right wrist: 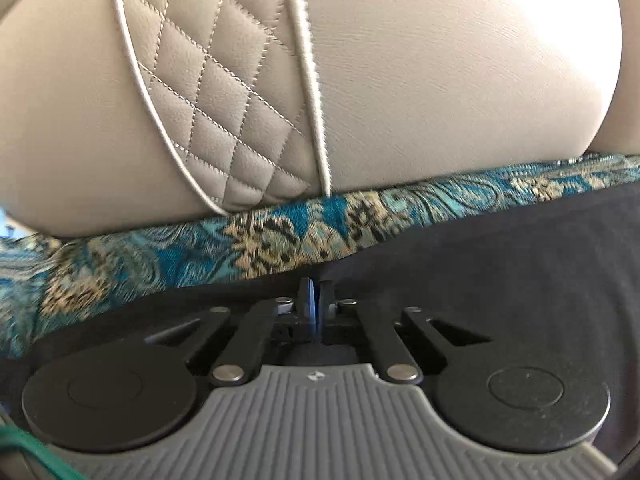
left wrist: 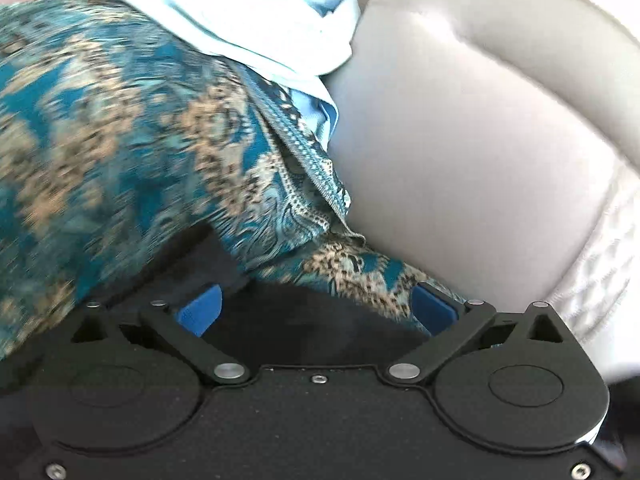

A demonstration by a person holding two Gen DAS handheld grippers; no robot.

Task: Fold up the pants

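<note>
The black pants (right wrist: 500, 264), a matte dark cloth, lie on a teal-and-gold paisley woven throw (right wrist: 200, 248) spread over a beige leather sofa (right wrist: 440, 80) (diamond-quilted, with pale piping). In the right wrist view the right tongs (right wrist: 315, 296) are clenched, blue pads pressed together at the pants' upper edge at 12 o'clock; whether cloth is pinched I cannot tell. The left tongs (left wrist: 316, 312) stand released, blue fingers (left wrist: 200, 312) wide apart over dark cloth. A crumpled pale blue garment (left wrist: 248, 20) sits at 11 o'clock.
</note>
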